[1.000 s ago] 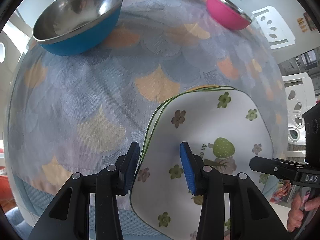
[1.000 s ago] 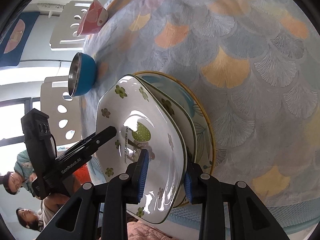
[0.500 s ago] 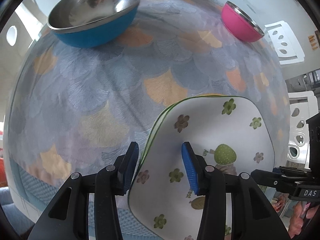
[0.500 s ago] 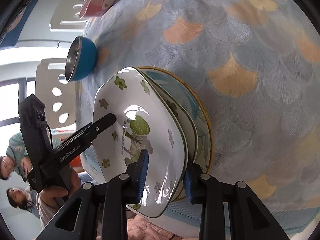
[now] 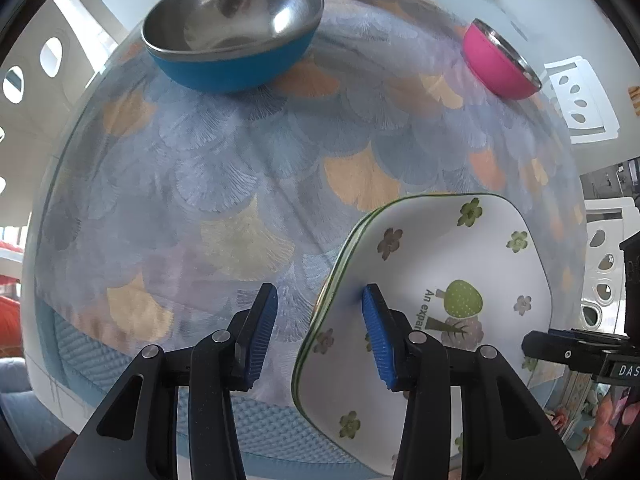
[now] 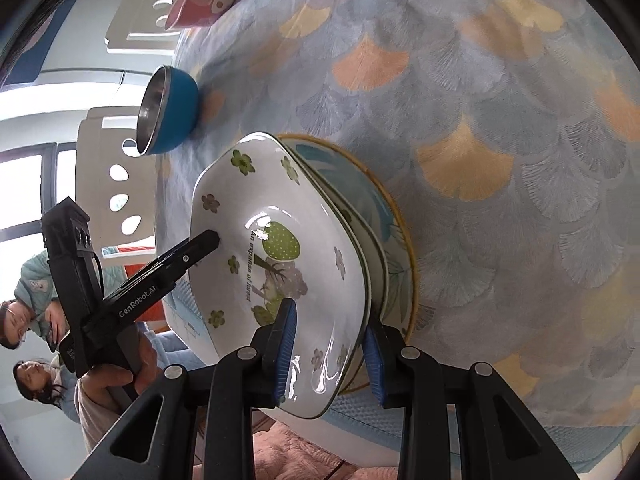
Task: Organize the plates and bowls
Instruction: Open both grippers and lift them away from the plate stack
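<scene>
Left wrist view: the left gripper (image 5: 318, 334) is standing wide, its jaws straddling the near rim of the flowered plate (image 5: 448, 264), which is filling the lower right of the frame on top of a stack. The blue bowl (image 5: 236, 68) is sitting at upper centre, the pink bowl (image 5: 498, 74) at upper right, both well apart from the plates.

Right wrist view: the right gripper (image 6: 330, 354) is spanning the stack's rim at lower centre, gapped, one finger over the plate, one beneath; whether it is pinching is unclear. The patterned bowl (image 6: 202, 4) is lying upper left.
</scene>
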Demonstrator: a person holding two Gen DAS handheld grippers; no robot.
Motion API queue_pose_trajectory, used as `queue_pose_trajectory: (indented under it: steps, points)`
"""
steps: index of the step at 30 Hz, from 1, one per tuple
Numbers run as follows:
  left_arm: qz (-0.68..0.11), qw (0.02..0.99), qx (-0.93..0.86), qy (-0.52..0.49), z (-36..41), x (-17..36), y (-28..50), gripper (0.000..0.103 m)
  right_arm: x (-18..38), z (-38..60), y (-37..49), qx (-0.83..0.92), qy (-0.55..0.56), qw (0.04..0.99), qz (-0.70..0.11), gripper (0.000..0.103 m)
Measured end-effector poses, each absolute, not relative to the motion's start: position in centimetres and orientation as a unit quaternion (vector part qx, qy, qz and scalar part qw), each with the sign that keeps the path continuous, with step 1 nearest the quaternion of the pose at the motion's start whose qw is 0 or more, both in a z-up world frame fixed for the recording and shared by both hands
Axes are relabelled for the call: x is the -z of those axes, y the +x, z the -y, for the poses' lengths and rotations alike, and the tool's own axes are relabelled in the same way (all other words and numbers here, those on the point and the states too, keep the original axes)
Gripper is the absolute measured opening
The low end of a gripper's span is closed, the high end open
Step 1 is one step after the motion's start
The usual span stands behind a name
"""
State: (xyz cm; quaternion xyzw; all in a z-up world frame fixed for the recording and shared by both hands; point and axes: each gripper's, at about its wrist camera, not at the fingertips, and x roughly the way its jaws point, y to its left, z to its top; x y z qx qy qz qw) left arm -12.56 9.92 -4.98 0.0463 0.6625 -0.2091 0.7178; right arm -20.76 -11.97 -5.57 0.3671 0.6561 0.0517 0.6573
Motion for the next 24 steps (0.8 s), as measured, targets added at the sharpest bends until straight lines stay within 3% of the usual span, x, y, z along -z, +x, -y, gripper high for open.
queue_pose_trajectory:
  steps: [12,24]
  points:
    - [-0.654,0.723,0.217,0.042,-10.3,3.7,-11.7,0.042,3.0,14.1,-20.6,-0.01,0.341,0.686,-0.642,0.032]
    - [-0.652,0.729,0.204,0.034,-10.9,3.5,-10.6,0.045,3.9,16.7,-22.1,0.04,0.333,0.679,-0.653,0.035]
